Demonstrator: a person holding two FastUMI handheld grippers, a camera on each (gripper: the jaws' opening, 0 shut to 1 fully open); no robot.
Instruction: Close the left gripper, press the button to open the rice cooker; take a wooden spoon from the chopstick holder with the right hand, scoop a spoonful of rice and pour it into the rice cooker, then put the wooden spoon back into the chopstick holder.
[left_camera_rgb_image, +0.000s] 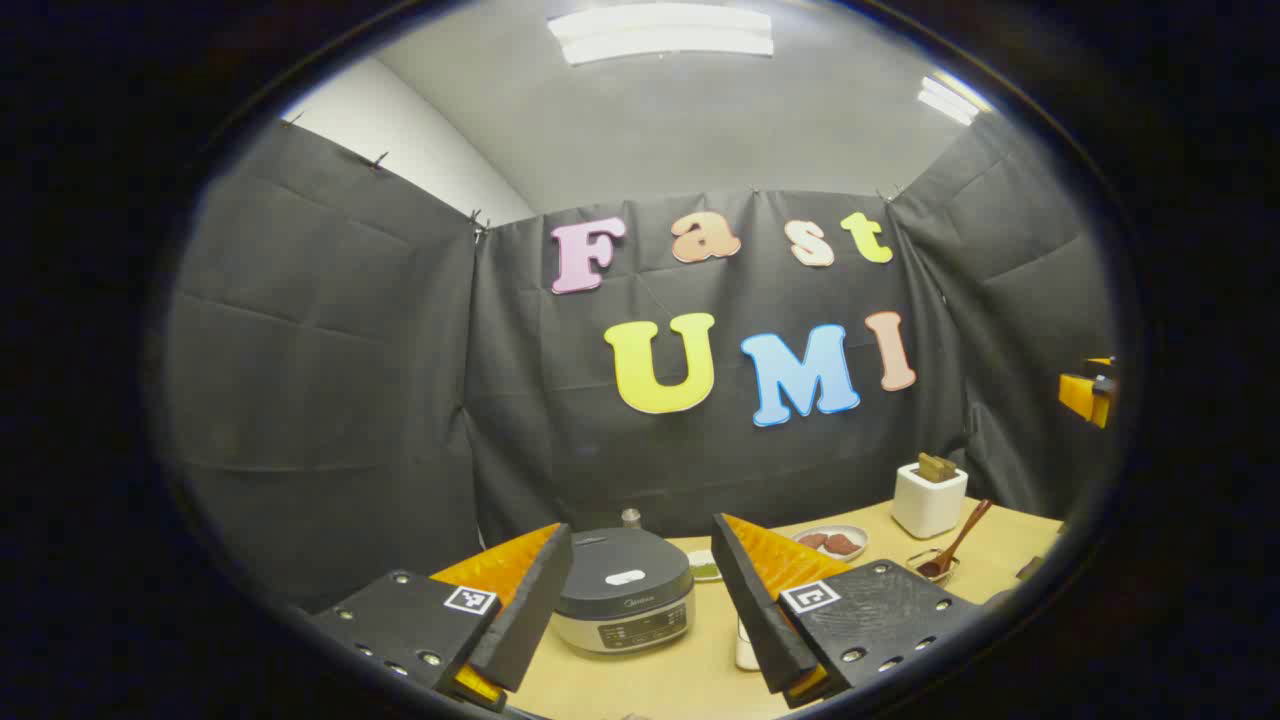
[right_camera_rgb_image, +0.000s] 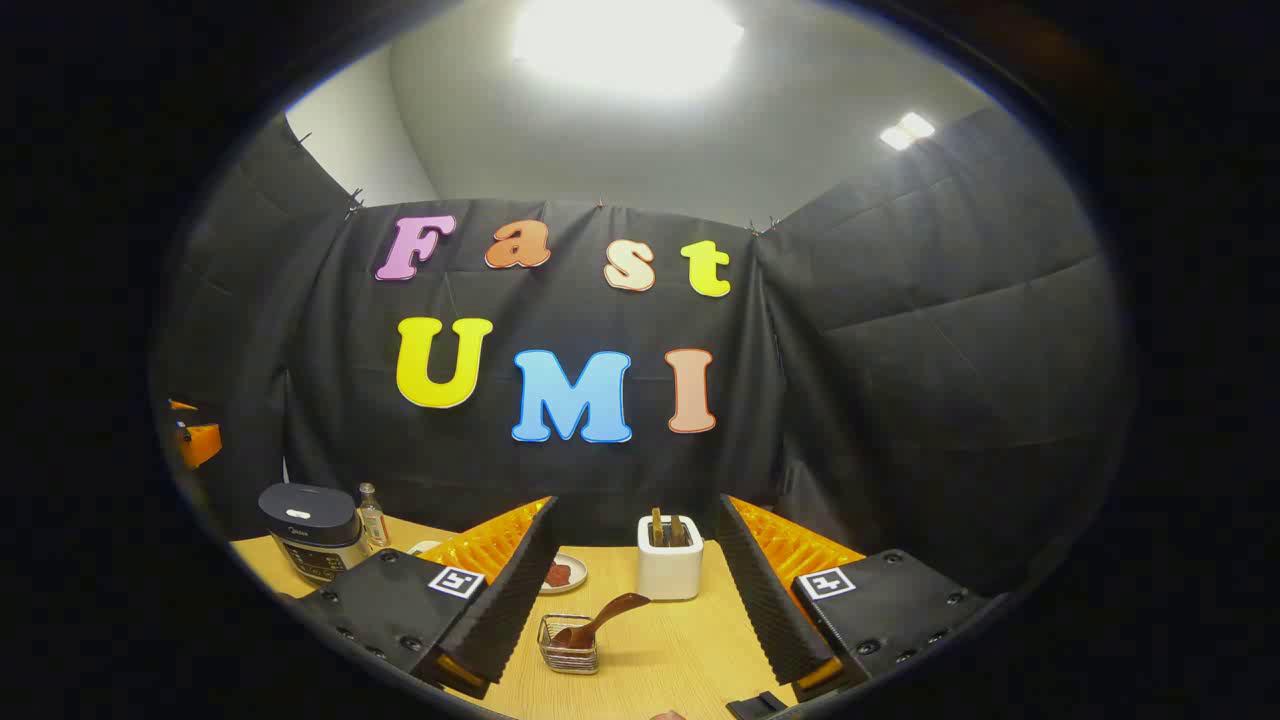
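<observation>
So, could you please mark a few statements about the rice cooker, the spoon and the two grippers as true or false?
1. The rice cooker has its lid down. True.
2. The left gripper is shut on the cooker's button. False: its fingers stand wide apart, above the table and touching nothing.
3. The wooden spoon rests with its bowl in a small wire holder. True.
4. The right gripper holds the wooden spoon. False: it is open, and the spoon lies between its fingers farther off, ungripped.
5. The white box lies tipped on its side. False: it stands upright behind the spoon.
</observation>
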